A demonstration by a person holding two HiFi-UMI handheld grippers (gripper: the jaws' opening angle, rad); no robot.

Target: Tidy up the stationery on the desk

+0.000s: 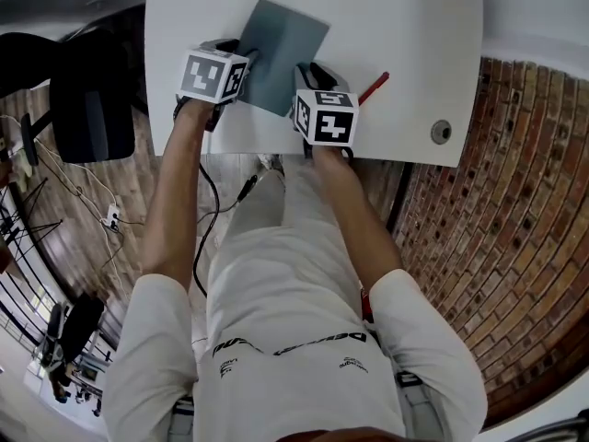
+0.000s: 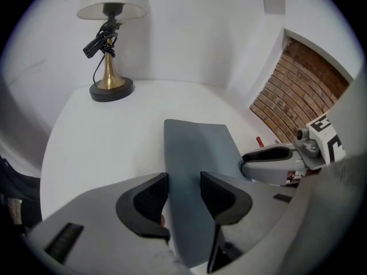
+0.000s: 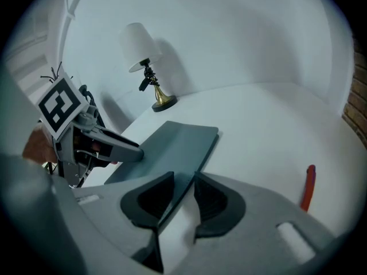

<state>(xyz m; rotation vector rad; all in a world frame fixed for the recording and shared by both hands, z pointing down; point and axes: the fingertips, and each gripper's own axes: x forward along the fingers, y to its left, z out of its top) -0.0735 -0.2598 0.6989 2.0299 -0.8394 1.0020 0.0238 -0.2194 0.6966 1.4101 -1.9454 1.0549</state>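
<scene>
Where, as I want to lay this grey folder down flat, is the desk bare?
Bare: the wide white stretch of desk between the lamp and the red pen, beyond the grey folder. Crowded: the near edge, where the left tool and right tool grip the folder, with the pen just right.

White T-shirt (image 1: 294, 339) — grey left gripper (image 2: 183, 179), right gripper (image 3: 183, 179) — checkered marker cubes (image 1: 213, 75).

Slate-grey notebook (image 1: 281, 52), red pen (image 1: 375, 87), plain white desk (image 1: 414, 26).
</scene>
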